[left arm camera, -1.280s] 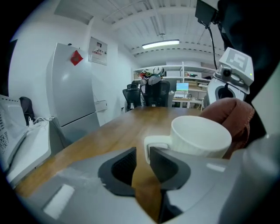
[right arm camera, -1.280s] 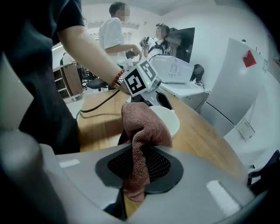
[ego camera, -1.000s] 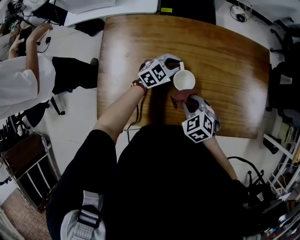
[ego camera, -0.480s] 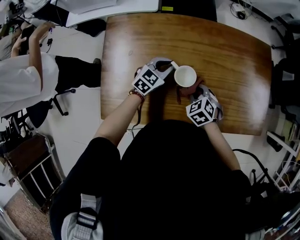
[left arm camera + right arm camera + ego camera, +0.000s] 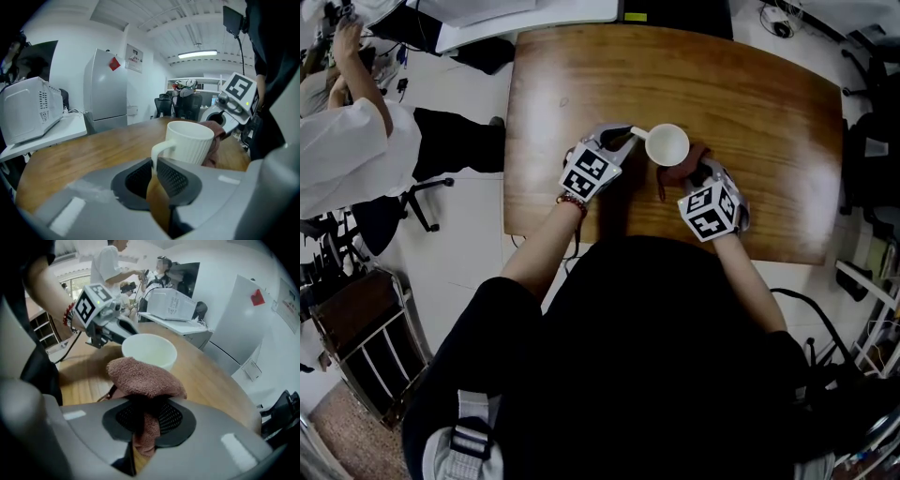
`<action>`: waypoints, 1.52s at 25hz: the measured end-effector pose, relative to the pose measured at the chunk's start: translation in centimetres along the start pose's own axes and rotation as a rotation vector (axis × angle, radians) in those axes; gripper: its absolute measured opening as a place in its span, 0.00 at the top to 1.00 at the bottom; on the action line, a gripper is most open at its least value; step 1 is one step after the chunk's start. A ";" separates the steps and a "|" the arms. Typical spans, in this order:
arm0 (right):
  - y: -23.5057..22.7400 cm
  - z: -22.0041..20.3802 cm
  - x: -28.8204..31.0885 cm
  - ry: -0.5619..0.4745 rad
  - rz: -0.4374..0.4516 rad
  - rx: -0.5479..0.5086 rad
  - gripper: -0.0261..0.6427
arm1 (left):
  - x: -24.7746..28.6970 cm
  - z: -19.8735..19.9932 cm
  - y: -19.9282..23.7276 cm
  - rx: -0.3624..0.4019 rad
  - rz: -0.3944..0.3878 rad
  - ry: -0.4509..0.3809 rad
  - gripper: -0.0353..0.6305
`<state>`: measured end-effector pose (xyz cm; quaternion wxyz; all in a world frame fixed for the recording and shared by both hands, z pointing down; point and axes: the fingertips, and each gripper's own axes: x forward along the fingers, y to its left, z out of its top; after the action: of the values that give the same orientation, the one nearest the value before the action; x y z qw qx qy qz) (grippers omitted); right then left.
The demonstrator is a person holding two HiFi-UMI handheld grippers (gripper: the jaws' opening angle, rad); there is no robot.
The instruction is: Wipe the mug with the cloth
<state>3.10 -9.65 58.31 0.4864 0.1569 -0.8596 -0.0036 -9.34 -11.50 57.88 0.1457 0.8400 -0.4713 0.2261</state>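
Two claws are in use, and both are pressed together on something. My left claw [image 5: 153,177] pinches the white handle [image 5: 158,151] of the mug [image 5: 191,142]. The pads close on it from both sides, with almost no gap between them. The mug is upright over the wooden surface [image 5: 750,94], about the middle of its width and nearer to the near edge, with the open mouth up. Its bottom is hidden behind my claw, so I cannot tell whether it rests on the wood.

My right claw [image 5: 142,422] is closed on the reddish-brown cloth [image 5: 143,375]. The cloth is gripped low between the pads, and the rest makes a rounded bunch above them. This bunch lies against the near right side of the mug wall. In the head view the cloth sits between the mug and my right claw. The handle points left, so my claws stand on opposite sides of the mug.

At the far left a white appliance [image 5: 29,115] stands on a white surface [image 5: 47,136], with a tall grey refrigerator [image 5: 105,89] beside it. A person in a white shirt [image 5: 352,150] is on the floor at the left, well apart from the mug.
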 end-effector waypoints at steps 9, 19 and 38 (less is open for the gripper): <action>1.3 0.8 -2.0 -0.080 0.000 0.067 0.87 | -1.3 -1.1 -1.7 -0.085 0.103 0.004 0.89; 0.2 -1.5 1.9 -0.022 -0.018 0.065 0.87 | -3.0 -2.4 -4.8 -0.106 0.055 0.035 0.87; 1.5 1.0 -1.8 -0.154 -0.085 0.205 0.87 | -3.6 -2.8 -6.8 -0.112 -0.030 0.025 0.85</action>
<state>2.72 -7.90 56.55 0.3998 0.2413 -0.8828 0.0517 -5.84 -4.11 58.15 0.2018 0.8347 -0.4685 0.2076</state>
